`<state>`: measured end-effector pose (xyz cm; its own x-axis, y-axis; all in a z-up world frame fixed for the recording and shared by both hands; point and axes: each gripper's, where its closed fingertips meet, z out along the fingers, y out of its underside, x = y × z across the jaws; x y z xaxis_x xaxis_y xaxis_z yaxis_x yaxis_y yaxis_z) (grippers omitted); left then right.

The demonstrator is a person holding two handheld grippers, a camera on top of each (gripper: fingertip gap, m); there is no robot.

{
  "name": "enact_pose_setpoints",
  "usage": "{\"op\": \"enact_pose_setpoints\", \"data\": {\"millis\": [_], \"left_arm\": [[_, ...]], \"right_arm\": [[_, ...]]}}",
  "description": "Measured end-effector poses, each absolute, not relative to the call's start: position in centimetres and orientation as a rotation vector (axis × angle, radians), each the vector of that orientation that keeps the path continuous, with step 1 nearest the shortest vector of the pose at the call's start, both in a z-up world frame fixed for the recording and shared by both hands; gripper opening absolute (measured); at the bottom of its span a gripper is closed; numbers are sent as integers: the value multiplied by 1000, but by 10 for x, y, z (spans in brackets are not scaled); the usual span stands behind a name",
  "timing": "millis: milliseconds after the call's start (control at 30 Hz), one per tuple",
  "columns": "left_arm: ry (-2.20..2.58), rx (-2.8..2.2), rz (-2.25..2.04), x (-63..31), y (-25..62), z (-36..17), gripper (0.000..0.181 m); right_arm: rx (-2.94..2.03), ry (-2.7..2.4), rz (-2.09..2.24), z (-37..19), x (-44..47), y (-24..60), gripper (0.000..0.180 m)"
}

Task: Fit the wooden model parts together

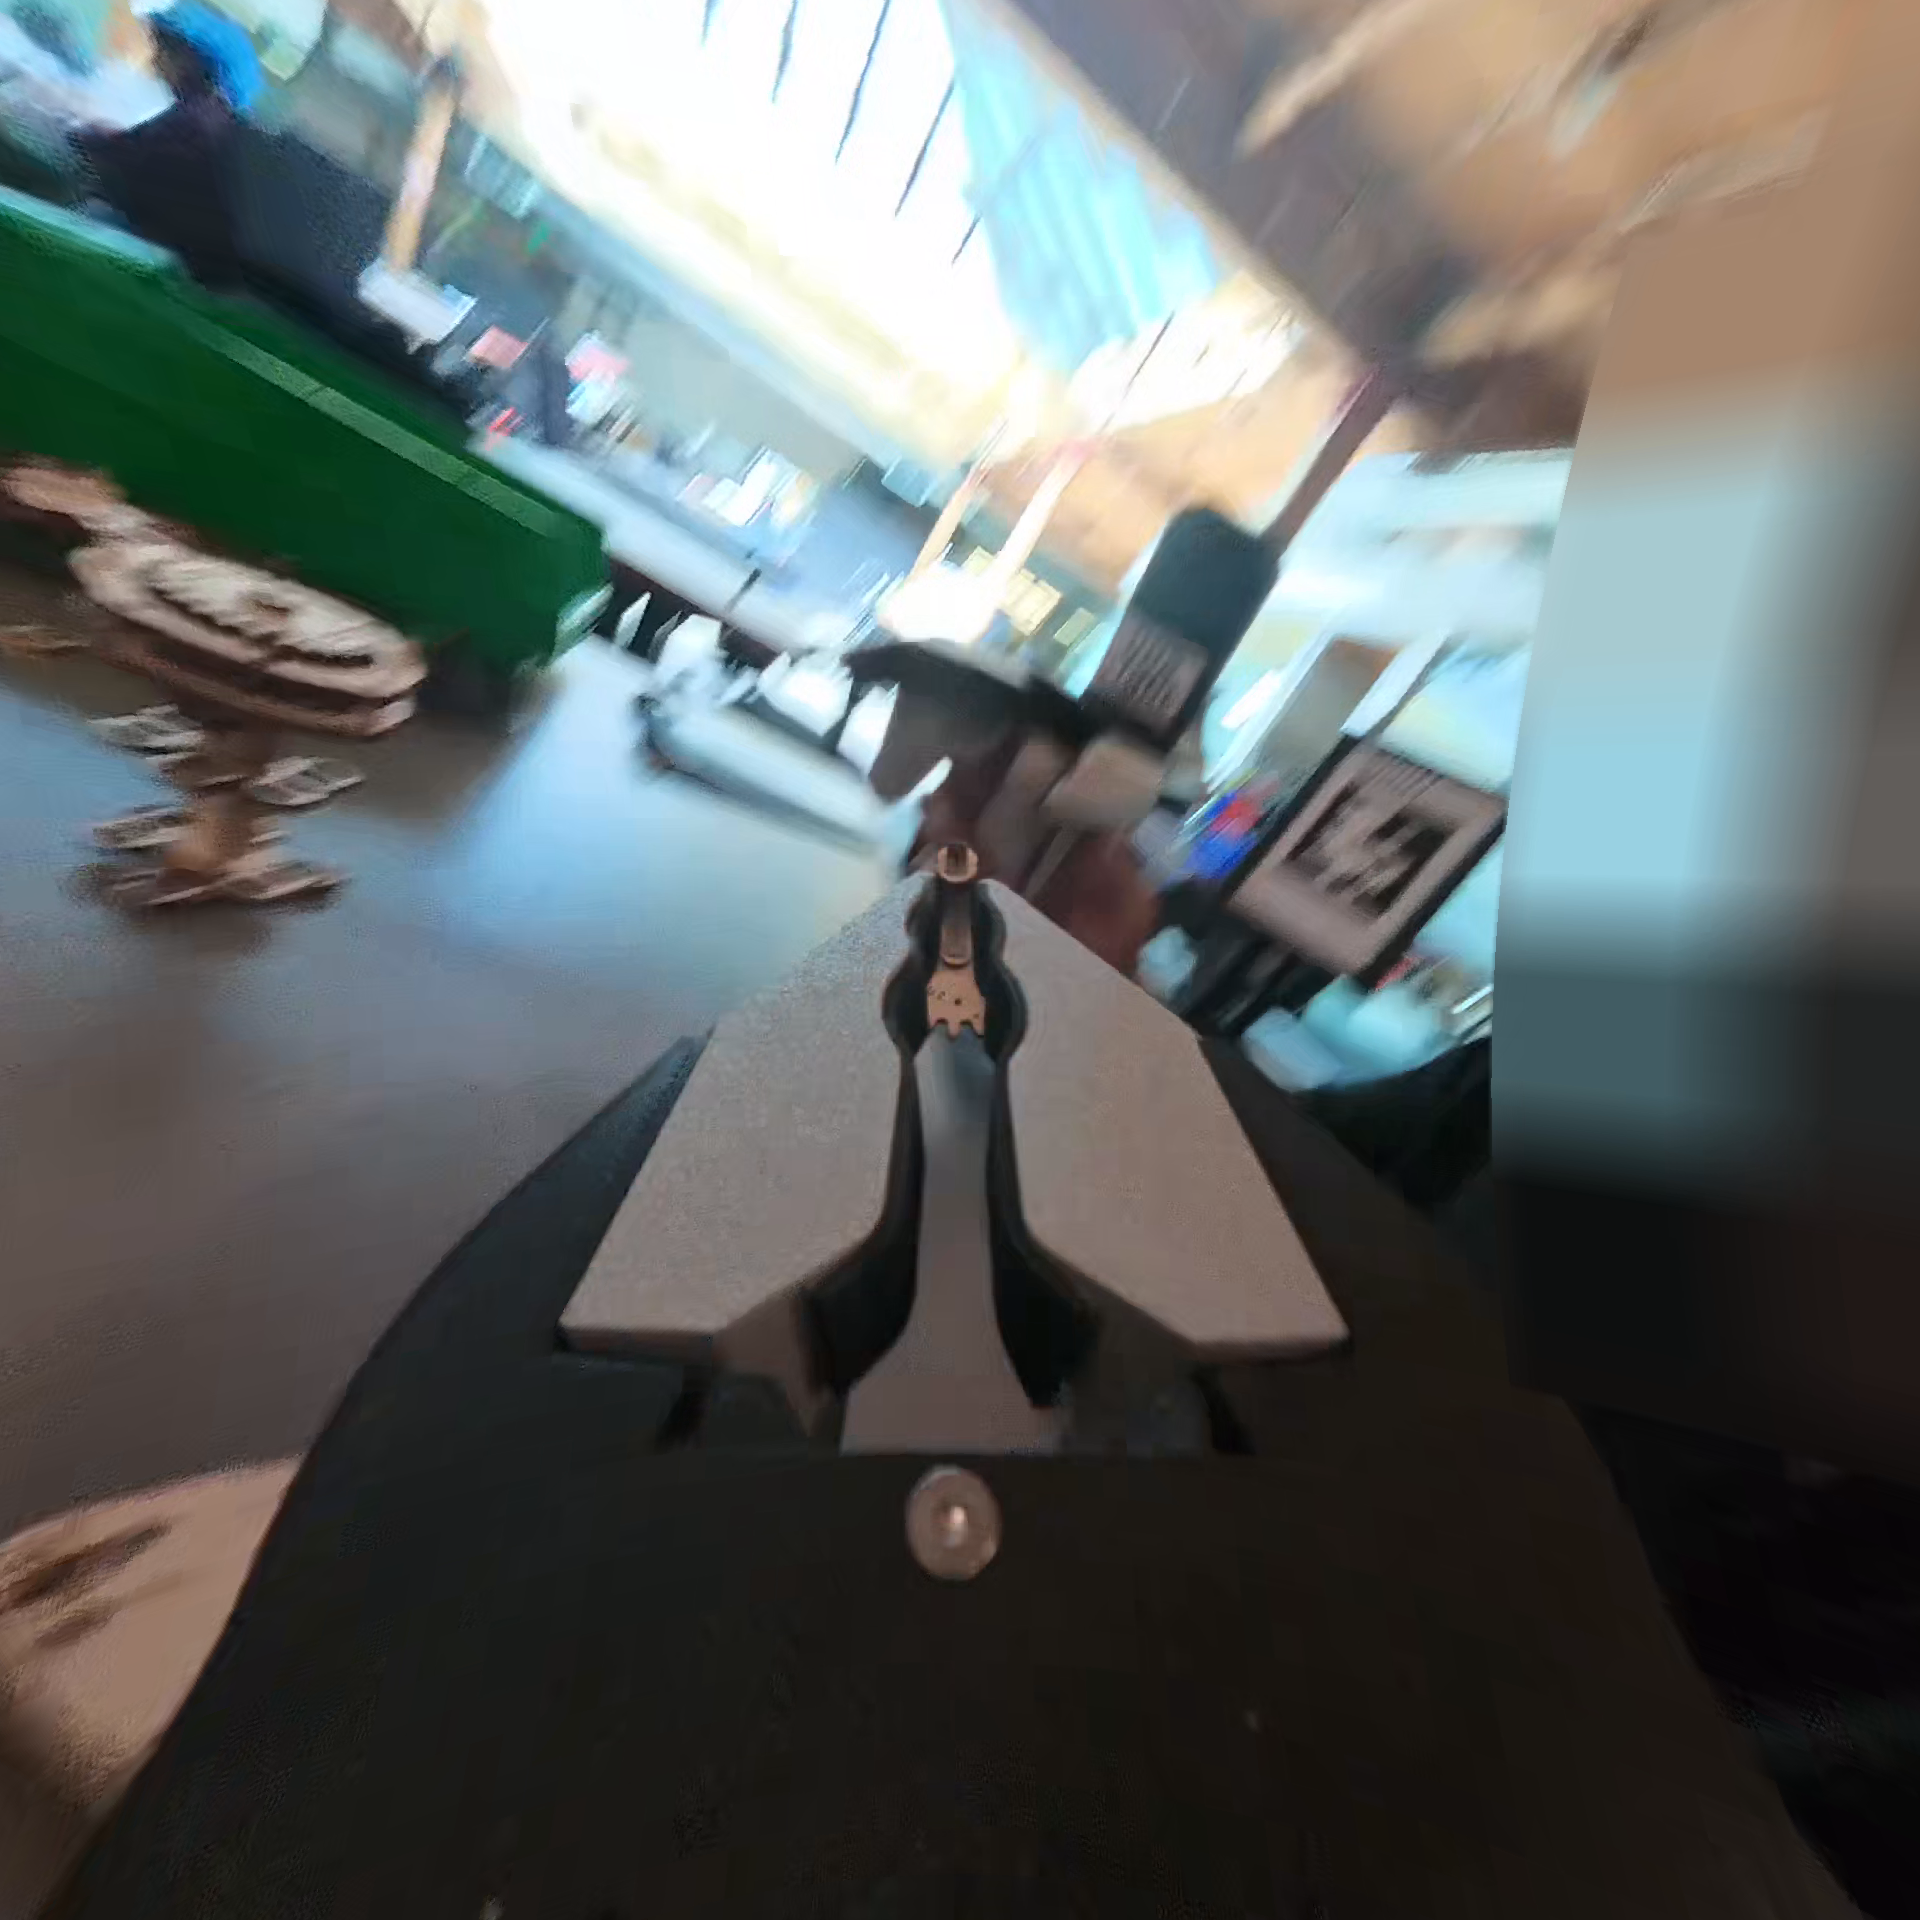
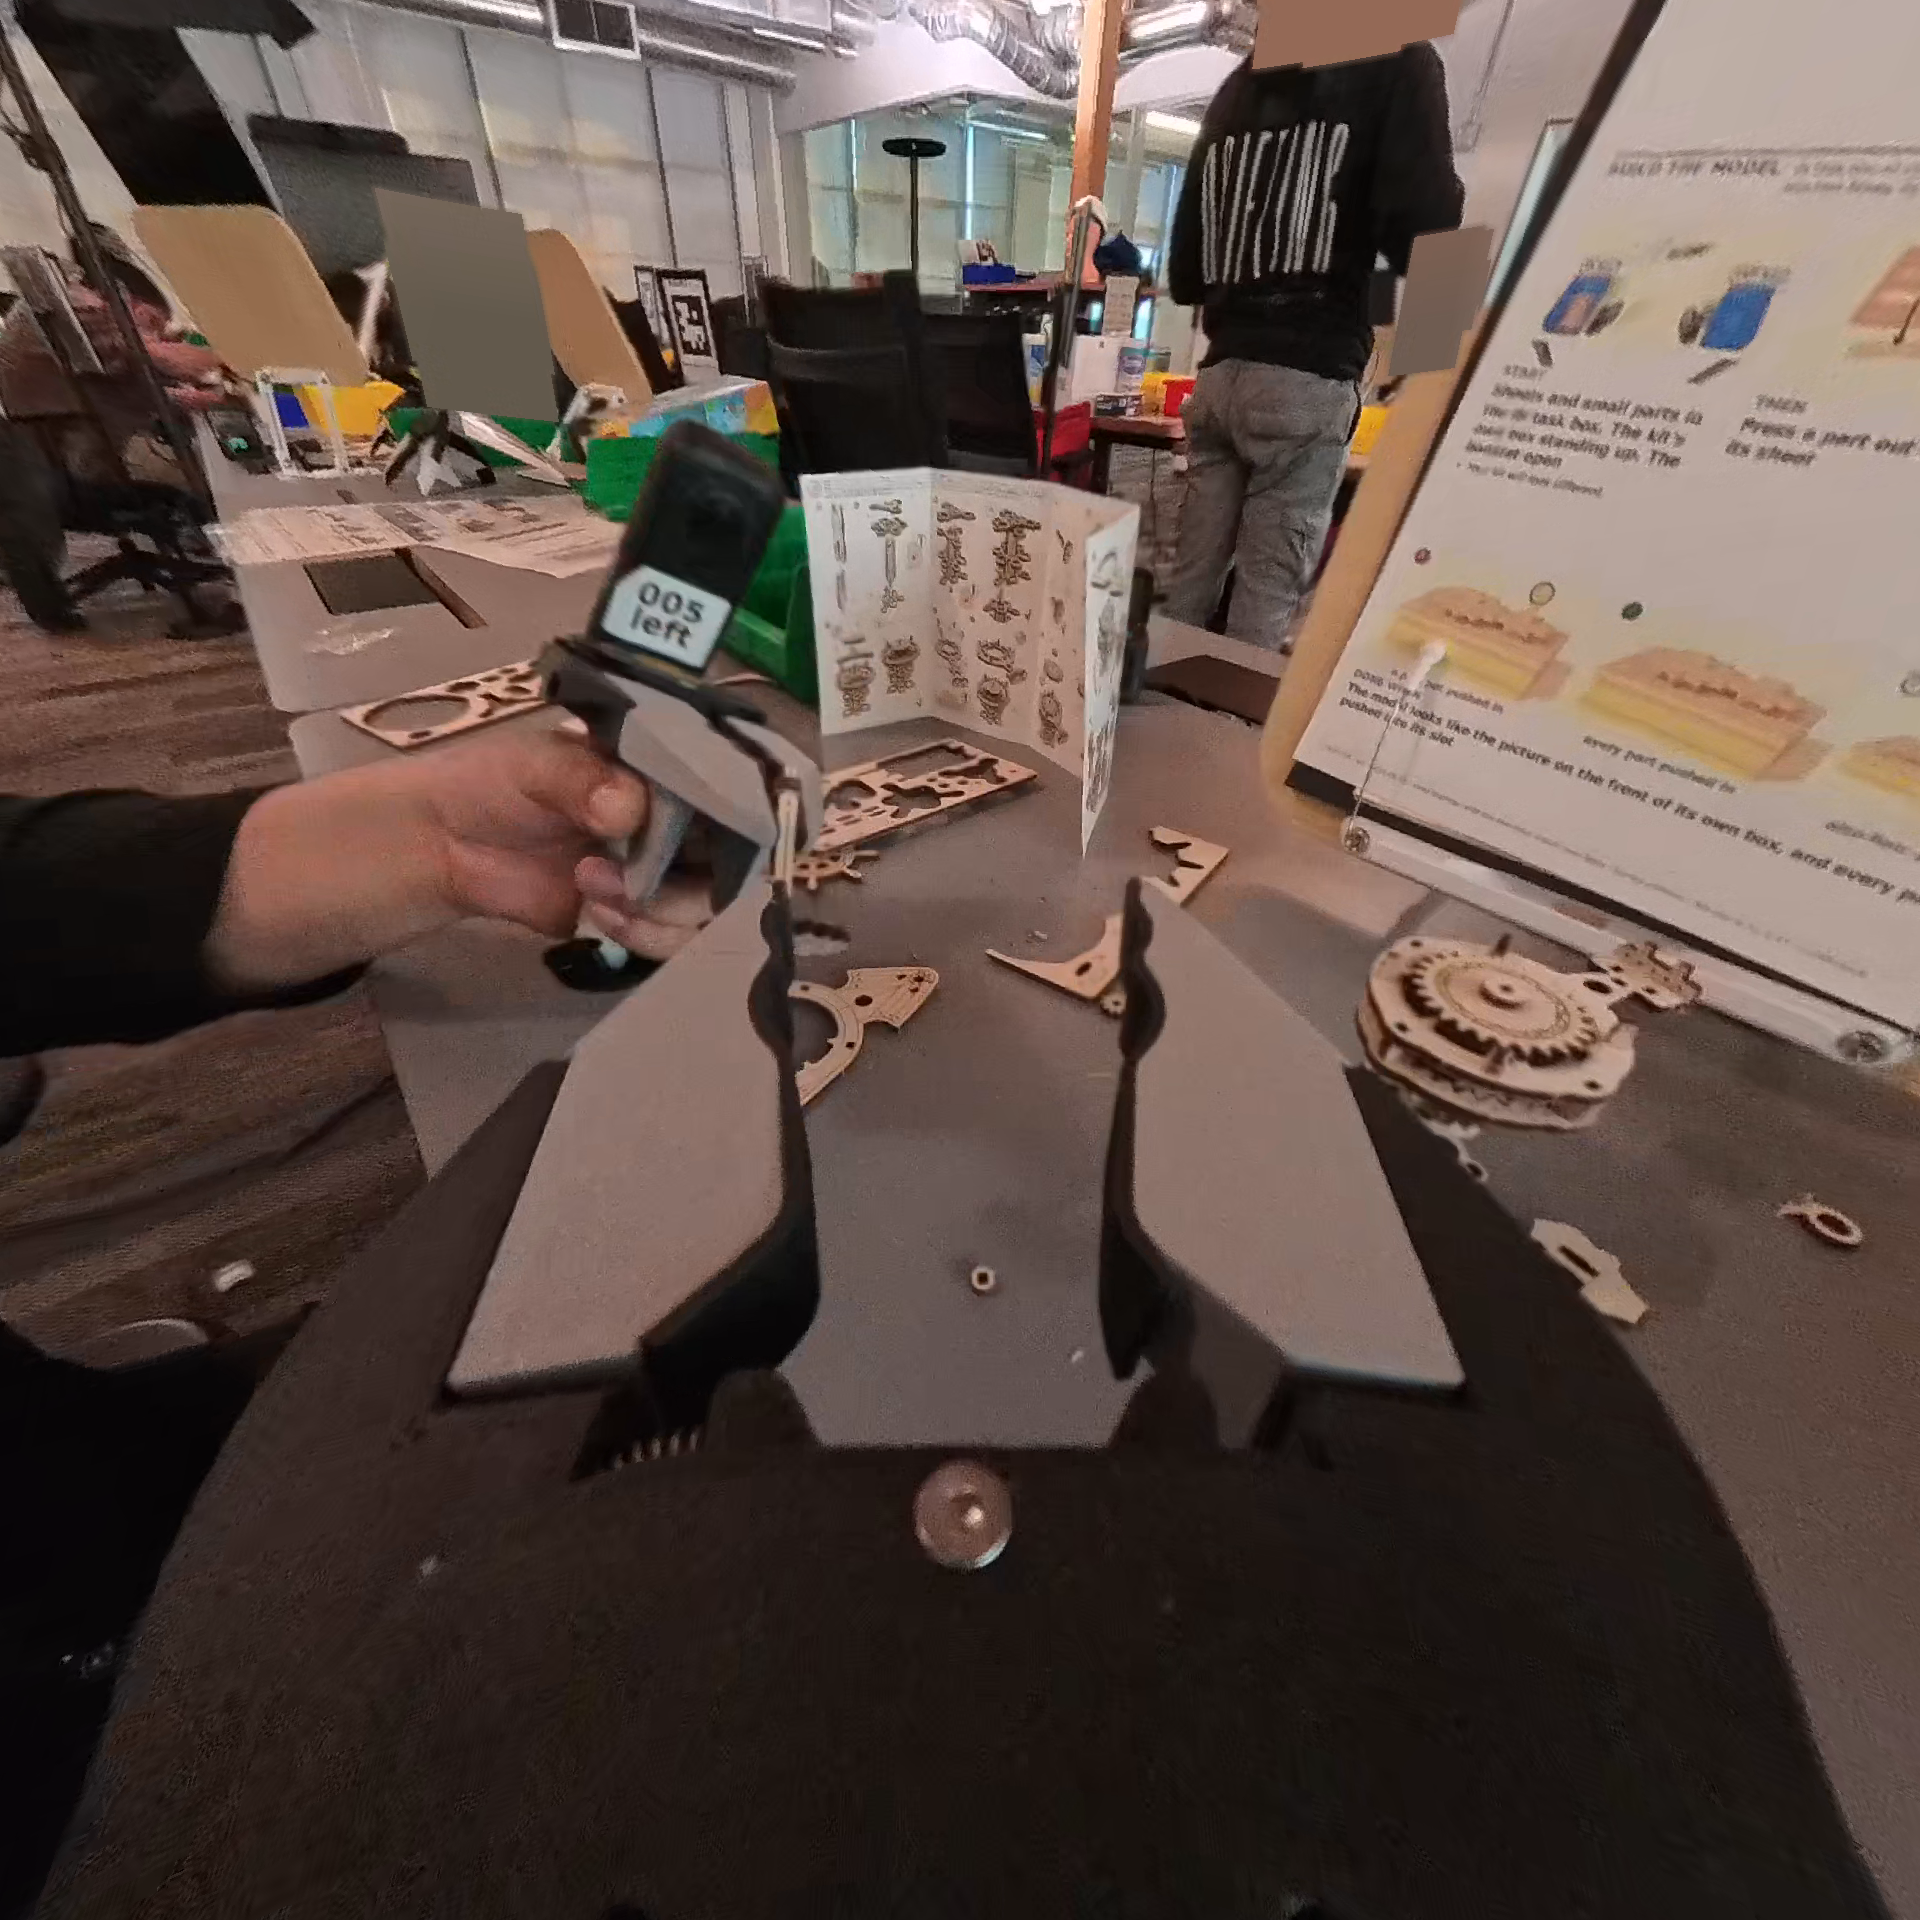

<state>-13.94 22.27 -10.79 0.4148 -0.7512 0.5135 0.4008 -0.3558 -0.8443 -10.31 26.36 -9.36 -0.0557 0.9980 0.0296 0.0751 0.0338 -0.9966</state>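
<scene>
My left gripper [image 1: 954, 883] is shut on a thin flat wooden part [image 1: 953, 971] held edge-on between its pads; the view is motion-blurred. It also shows in the right wrist view [image 2: 787, 831], held by a hand above the table with the part [image 2: 788, 821] pointing down. My right gripper [image 2: 951, 925] is open and empty, low over the grey table [image 2: 966, 1164]. The round wooden gear model [image 2: 1491, 1023] stands to its right, and shows at left in the left wrist view [image 1: 249, 634]. Loose wooden parts lie ahead: a curved piece [image 2: 852, 1013] and a corner piece [image 2: 1070, 961].
Punched-out wooden sheets [image 2: 925, 779] and a folded instruction leaflet [image 2: 977, 603] stand behind. An instruction board [image 2: 1621, 540] leans at right. Small parts [image 2: 1590, 1268] and a tiny ring [image 2: 979, 1277] lie on the table. A person [image 2: 1299, 312] stands at the back. Green bins [image 2: 769, 613] sit beyond.
</scene>
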Motion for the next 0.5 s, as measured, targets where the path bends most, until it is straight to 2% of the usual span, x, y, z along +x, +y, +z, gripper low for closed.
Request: {"op": "enact_pose_setpoints", "data": {"millis": [67,200,500], "left_arm": [[478,-1697,-959,-147,228,-133,3],[739,-1959,-532,-160,239,-170,3],[896,-1985,-382,-144,265,-201,3]], "right_arm": [[-1242,-1327,1222,-104,-101,274,68],[-1309,-1334,1197,-127,-106,295,70],[-1350,-1358,1063,-160,-124,324,68]]}}
